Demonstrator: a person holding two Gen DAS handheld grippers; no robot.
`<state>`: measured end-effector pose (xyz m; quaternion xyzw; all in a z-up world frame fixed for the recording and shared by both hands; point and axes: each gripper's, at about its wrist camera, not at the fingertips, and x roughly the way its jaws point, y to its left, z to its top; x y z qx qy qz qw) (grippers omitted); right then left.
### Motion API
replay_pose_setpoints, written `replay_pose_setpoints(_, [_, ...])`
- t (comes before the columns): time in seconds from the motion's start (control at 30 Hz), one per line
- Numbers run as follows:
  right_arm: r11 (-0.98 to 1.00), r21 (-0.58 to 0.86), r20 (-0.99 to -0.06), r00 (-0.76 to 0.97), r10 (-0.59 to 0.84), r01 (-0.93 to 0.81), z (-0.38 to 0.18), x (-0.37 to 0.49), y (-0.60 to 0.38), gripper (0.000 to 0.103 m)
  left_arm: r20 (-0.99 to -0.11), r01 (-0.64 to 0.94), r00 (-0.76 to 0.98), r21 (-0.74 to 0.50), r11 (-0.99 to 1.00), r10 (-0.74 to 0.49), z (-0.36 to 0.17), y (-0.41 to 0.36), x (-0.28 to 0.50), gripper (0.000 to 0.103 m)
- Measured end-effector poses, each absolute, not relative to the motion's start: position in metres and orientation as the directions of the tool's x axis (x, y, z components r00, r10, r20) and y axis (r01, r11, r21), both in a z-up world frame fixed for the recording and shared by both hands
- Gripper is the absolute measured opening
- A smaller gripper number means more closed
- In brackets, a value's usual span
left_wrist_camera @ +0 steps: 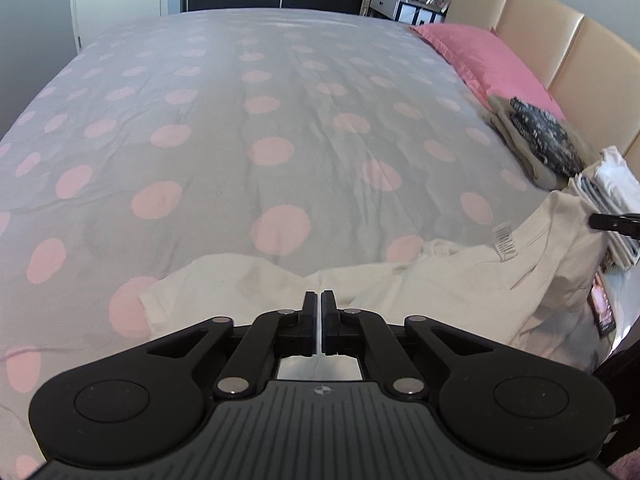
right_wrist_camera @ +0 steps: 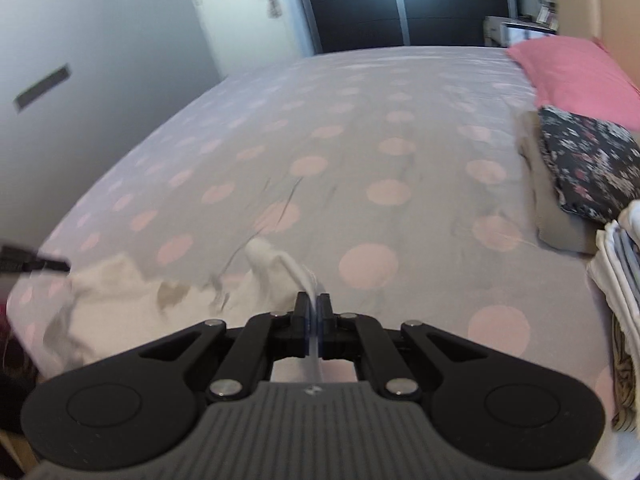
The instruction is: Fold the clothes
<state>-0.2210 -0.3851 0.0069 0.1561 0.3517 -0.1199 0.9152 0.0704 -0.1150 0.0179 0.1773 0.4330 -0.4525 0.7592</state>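
Note:
A cream T-shirt (left_wrist_camera: 440, 280) lies rumpled along the near edge of the bed, its neck label showing at the right. My left gripper (left_wrist_camera: 319, 300) is shut on a fold of its edge. In the right wrist view the same cream T-shirt (right_wrist_camera: 132, 292) spreads to the left, and my right gripper (right_wrist_camera: 313, 304) is shut on a raised white edge of it. The tip of the right gripper (left_wrist_camera: 612, 222) shows at the far right of the left wrist view. The left gripper's tip (right_wrist_camera: 36, 264) pokes in at the left of the right wrist view.
The bed has a grey cover with pink dots (left_wrist_camera: 280, 120). A pink pillow (left_wrist_camera: 488, 60) lies by the beige headboard (left_wrist_camera: 560, 52). A folded dark floral garment (right_wrist_camera: 588, 164) rests on a beige one, beside a stack of folded white clothes (right_wrist_camera: 620, 264). A dark wardrobe (right_wrist_camera: 400, 4) stands beyond.

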Motion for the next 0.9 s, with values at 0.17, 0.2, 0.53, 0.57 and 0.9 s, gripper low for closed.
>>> replay_pose_setpoints(0.17, [0.965,0.131,-0.737,0.674,-0.057,0.226,-0.009,-0.229,-0.364,0.004,-0.853,0.858,0.192,-0.094,0.505,-0.485,-0.003,-0.122,0.070,0.029])
replay_pose_setpoints(0.2, [0.968,0.126,-0.747,0.663,-0.053,0.219,-0.014,-0.229,-0.362,0.004,-0.859,0.865,0.189,-0.083,0.495,-0.475,-0.008,-0.125,0.069,0.032])
replay_pose_setpoints(0.53, [0.975,0.094,-0.810,0.585,-0.043,0.202,-0.049,-0.225,-0.353,0.004,-0.887,0.869,0.067,-0.173,0.464,-0.457,-0.044,-0.145,0.071,0.040])
replay_pose_setpoints(0.57, [0.975,0.087,-0.812,0.581,-0.049,0.203,-0.050,-0.225,-0.353,0.004,-0.879,0.868,0.081,-0.170,0.467,-0.470,-0.038,-0.142,0.070,0.037])
replay_pose_setpoints(0.9, [0.959,0.049,-0.751,0.643,-0.150,0.280,-0.031,-0.229,-0.362,0.004,-0.778,0.853,0.216,-0.143,0.502,-0.589,0.022,-0.113,0.063,0.003])
